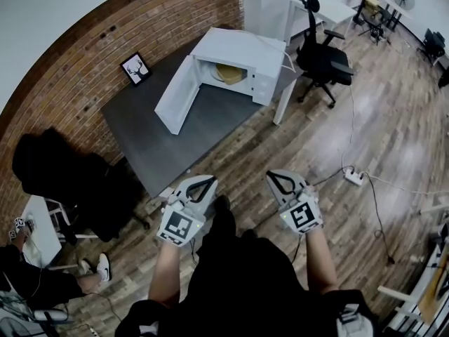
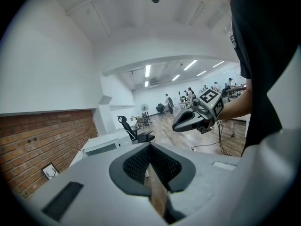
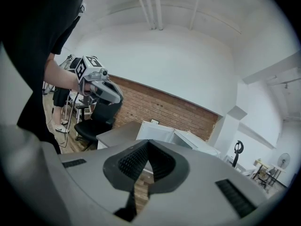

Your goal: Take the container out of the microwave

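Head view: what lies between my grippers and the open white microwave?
In the head view, only bare dark grey tabletop and wooden floor separate the left gripper and right gripper from the white microwave.

The head view is looking steeply down from above the person, with the microwave (image 1: 231,72) far ahead on the table (image 1: 161,146). Both gripper views are facing that microwave from well back. The left view is catching the right gripper (image 2: 181,123), and the right view the left gripper (image 3: 115,96).

Dark grey table (image 1: 161,128) beside brick wall (image 1: 105,41), w/ small framed pic (image 1: 135,68) on it. Black office chair (image 1: 321,58) & white power strip (image 1: 353,177) on wood floor (image 1: 393,118).
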{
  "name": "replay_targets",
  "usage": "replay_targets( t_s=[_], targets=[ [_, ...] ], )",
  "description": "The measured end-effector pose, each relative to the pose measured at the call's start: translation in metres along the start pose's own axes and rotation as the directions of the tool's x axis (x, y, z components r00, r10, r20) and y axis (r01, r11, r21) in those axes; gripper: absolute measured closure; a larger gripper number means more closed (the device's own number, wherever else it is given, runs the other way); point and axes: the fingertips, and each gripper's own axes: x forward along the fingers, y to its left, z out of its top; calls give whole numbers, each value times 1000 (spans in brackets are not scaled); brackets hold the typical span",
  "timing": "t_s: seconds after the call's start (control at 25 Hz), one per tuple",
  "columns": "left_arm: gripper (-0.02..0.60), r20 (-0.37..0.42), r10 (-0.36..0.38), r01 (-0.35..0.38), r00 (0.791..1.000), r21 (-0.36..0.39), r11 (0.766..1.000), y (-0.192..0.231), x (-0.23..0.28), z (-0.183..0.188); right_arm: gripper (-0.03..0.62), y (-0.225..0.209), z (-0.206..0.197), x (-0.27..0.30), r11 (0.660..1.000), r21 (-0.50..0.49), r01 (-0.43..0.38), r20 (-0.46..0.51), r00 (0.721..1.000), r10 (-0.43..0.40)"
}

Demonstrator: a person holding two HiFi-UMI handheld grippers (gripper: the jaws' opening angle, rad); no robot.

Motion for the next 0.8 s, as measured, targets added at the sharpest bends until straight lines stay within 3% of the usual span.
replay_targets(
  t_s=[0.8],
  targets=[
    [580, 23, -45, 46, 999, -40, 998, 93, 52, -15, 595, -48, -4, 84, 998, 28, 49, -43, 998, -48]
  ],
)
